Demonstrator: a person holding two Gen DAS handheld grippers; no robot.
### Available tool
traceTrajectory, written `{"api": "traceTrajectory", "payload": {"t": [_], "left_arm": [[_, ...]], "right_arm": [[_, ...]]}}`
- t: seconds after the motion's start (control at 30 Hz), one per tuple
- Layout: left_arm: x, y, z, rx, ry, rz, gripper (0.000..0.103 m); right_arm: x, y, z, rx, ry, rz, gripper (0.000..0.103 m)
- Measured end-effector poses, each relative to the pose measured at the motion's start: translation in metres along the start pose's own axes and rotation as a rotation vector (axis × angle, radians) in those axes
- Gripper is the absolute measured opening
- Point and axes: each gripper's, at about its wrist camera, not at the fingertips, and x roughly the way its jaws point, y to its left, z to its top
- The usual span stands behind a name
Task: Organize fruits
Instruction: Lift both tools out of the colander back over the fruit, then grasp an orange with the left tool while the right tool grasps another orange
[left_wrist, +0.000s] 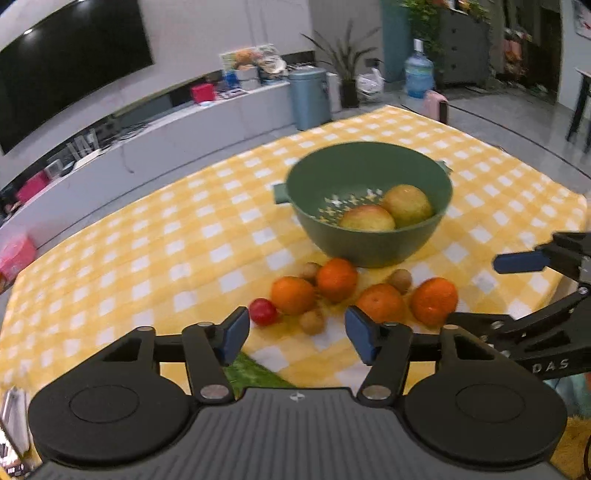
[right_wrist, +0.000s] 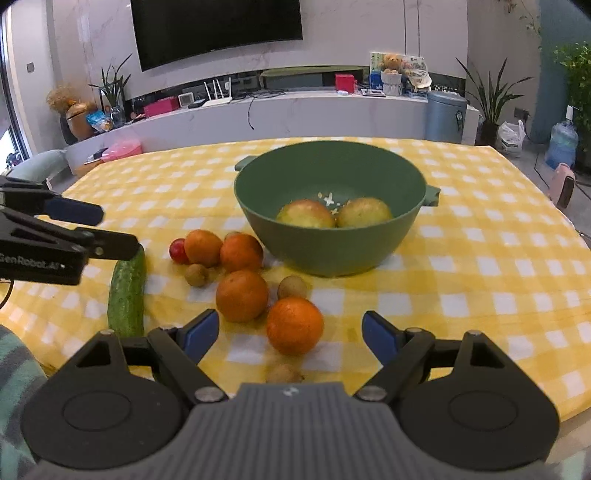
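Note:
A green bowl (left_wrist: 369, 206) (right_wrist: 328, 218) on the yellow checked tablecloth holds two yellow-red apples (left_wrist: 388, 210) (right_wrist: 332, 216). In front of it lie several oranges (left_wrist: 334, 278) (right_wrist: 242, 295), small brown longans (left_wrist: 312, 321) (right_wrist: 291, 288), a red plum (left_wrist: 263, 312) (right_wrist: 179, 251) and a cucumber (right_wrist: 127, 295). My left gripper (left_wrist: 295, 338) is open and empty, just short of the fruit pile. My right gripper (right_wrist: 291, 336) is open and empty, with the nearest orange (right_wrist: 294, 325) between its fingers' line. A longan (right_wrist: 282, 373) lies close under it.
The table's edges fall off on the left and right. Behind stand a white TV bench (right_wrist: 295, 114) with clutter, a blue bin (right_wrist: 445, 116), plants and a water bottle (right_wrist: 561, 144). The other gripper shows at each view's side (left_wrist: 532, 260) (right_wrist: 70, 212).

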Motion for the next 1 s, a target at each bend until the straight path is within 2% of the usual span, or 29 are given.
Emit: {"api": "traceTrajectory", "payload": {"t": [0.07,0.2,0.3,0.5,0.6,0.67,1.0], "left_arm": [[0.007,-0.006,0.0,0.022,0.013,-0.014,0.063],[0.018,-0.015,0.001,0.035,0.023,-0.076,0.058],[0.027,-0.024,0.004,0.049,0.044,-0.109,0.057],[0.052,-0.029,0.007,-0.02,0.106,-0.149,0.057],[0.061,-0.031,0.008,-0.05,0.112,-0.141,0.057],[0.066,-0.031,0.009,-0.068,0.115,-0.142,0.062],[0.086,-0.03,0.006,-0.164,0.148,-0.201,0.064]], "right_arm": [[0.003,0.003,-0.001,-0.023,0.012,-0.008,0.078],[0.011,0.003,-0.002,-0.027,0.036,-0.001,0.063],[0.016,0.002,-0.003,-0.042,0.045,-0.012,0.056],[0.027,0.003,-0.003,-0.093,0.061,-0.031,0.052],[0.032,0.005,-0.004,-0.121,0.062,-0.032,0.052],[0.034,0.005,-0.003,-0.126,0.062,-0.027,0.052],[0.044,0.001,-0.004,-0.115,0.079,-0.005,0.042]]}}
